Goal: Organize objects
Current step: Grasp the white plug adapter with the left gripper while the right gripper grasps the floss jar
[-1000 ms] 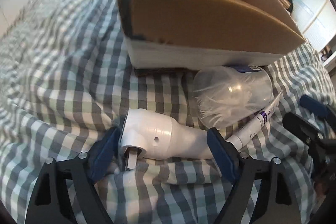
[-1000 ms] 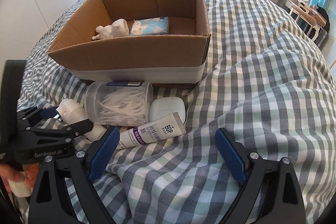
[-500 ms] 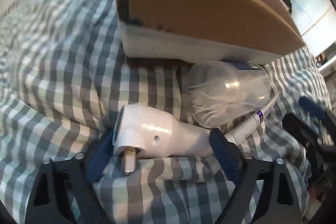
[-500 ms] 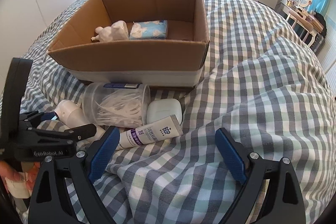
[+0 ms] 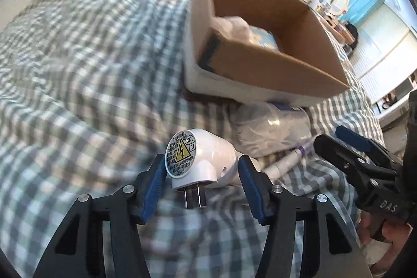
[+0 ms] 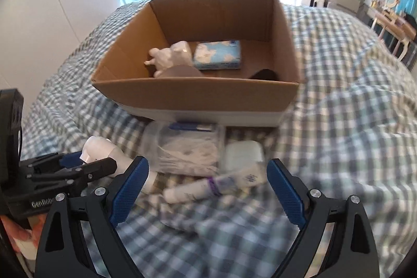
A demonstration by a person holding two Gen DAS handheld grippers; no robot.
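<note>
White plug-in device (image 5: 206, 160) between closing left gripper (image 5: 200, 175) jaws

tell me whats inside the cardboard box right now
Inside the cardboard box: a white figurine and a blue-and-white packet, side by side on its floor. The near wall hides the front strip of the floor, so anything lying there cannot be seen.

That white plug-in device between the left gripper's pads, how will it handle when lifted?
The white plug-in device looks like rigid, glossy plastic, so it may slip. Its rounded, tapering body could twist as the left gripper closes on it. It is probably light for its size.
</note>
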